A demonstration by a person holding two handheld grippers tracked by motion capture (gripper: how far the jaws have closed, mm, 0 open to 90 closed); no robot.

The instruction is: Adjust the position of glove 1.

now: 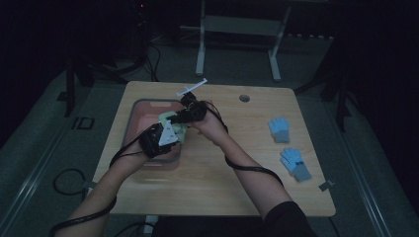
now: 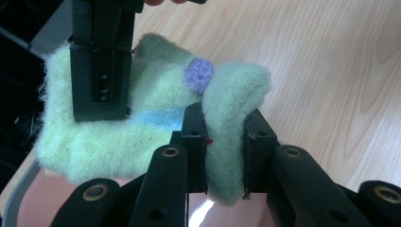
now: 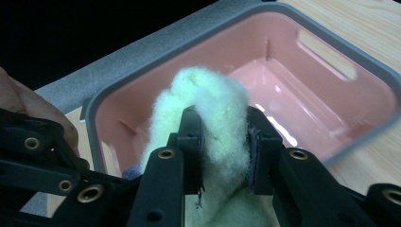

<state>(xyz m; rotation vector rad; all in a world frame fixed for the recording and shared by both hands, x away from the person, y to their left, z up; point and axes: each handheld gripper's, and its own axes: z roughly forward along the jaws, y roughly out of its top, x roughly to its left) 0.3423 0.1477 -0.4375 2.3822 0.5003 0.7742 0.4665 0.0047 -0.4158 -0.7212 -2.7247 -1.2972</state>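
Observation:
A fuzzy pale green glove with a purple dot and a blue patch hangs between both grippers above the pink bin. My left gripper is shut on one fold of the green glove. My right gripper is shut on another fold of the green glove; it comes into the left gripper view from the top as the right gripper. In the high view the left gripper sits over the bin's right side and the right gripper just beyond it.
The pink bin has a grey rim and a bare bottom. Two blue gloves lie at the table's right. A white hanger-like piece lies by the far edge near a round hole. Bare wood spreads along the front.

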